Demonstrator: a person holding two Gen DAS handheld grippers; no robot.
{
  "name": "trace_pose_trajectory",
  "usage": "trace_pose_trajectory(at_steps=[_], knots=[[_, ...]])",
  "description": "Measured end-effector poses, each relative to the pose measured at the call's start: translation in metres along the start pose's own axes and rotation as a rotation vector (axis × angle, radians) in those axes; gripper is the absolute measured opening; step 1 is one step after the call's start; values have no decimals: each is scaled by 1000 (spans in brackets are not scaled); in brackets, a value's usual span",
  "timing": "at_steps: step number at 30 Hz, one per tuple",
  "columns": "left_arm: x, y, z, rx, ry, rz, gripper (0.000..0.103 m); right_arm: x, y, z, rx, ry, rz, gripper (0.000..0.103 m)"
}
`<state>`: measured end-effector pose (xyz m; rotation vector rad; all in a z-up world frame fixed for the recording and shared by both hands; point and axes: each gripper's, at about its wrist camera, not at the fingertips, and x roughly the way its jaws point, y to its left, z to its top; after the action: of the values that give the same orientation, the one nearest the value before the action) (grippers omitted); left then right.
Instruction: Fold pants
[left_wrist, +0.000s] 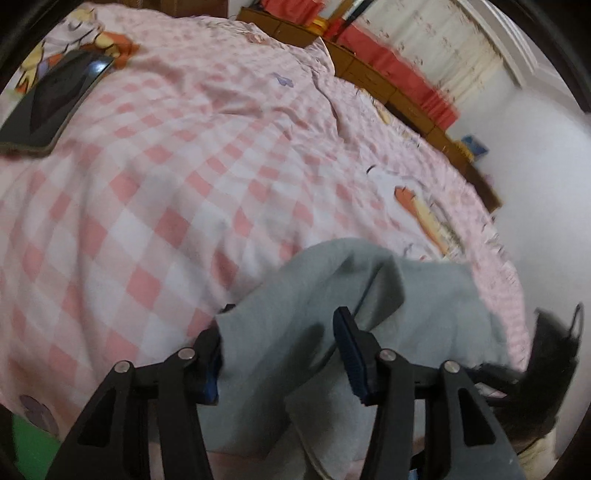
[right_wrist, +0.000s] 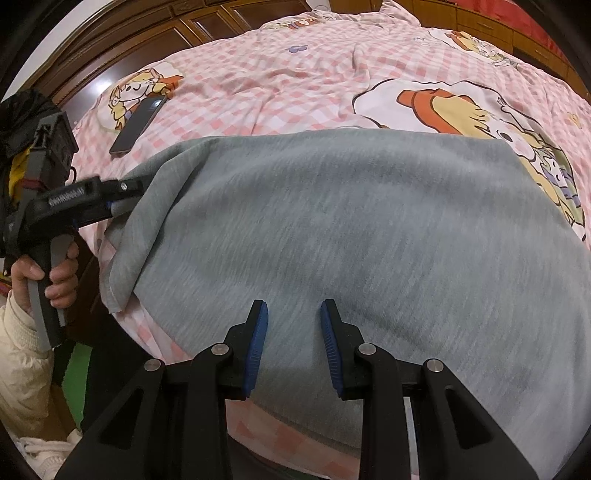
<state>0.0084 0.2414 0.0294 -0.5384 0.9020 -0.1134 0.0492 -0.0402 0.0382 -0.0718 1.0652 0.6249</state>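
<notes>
**A:** Where are the pants?

**Me:** The grey pants (right_wrist: 351, 236) lie spread across the near part of the pink checked bed cover (right_wrist: 258, 85). My left gripper (right_wrist: 122, 201) sits at their left corner, which is bunched and lifted. In my left wrist view the cloth fills the gap between the blue pads (left_wrist: 349, 350), but I cannot tell whether they pinch it. My right gripper (right_wrist: 293, 347) hovers over the near edge, jaws partly apart, holding nothing.

**A:** What could go wrong?

**Me:** I think a loose left hold would let the corner slip, leaving a crooked fold. Dragging could also rumple the cover, or nudge the phone (right_wrist: 138, 123) lying far left.
</notes>
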Motion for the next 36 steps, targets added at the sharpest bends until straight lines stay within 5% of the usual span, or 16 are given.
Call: trace_pose_trajectory(at_steps=[2, 5, 6, 11, 15, 17, 21, 25, 29, 36], knots=[[-1, 2, 5, -36, -16, -77, 51, 1, 0, 1, -4, 2, -3, 30], [-11, -3, 15, -50, -73, -134, 24, 2, 0, 3, -8, 5, -4, 30], [-18, -5, 18, -55, -110, -127, 24, 2, -1, 4, -6, 5, -4, 30], [-27, -15, 31, 2, -155, -72, 15, 3, 3, 9, -15, 4, -8, 30], [-17, -10, 37, 55, -161, 100, 11, 3, 7, 12, -28, 2, -13, 30], [-7, 0, 41, 66, -145, 168, 11, 3, 8, 13, -35, 2, -17, 30], [-7, 12, 42, 17, -102, 137, 14, 0, 7, 14, -36, -7, -14, 30], [-30, 5, 36, 76, -150, 178, 43, -5, 4, 15, -23, -21, -17, 30], [-51, 5, 33, 87, -186, 238, 47, -10, 0, 13, -10, -32, -21, 30], [-56, 2, 5, 12, -84, 23, 47, -18, -15, 0, 43, -42, -29, 30]])
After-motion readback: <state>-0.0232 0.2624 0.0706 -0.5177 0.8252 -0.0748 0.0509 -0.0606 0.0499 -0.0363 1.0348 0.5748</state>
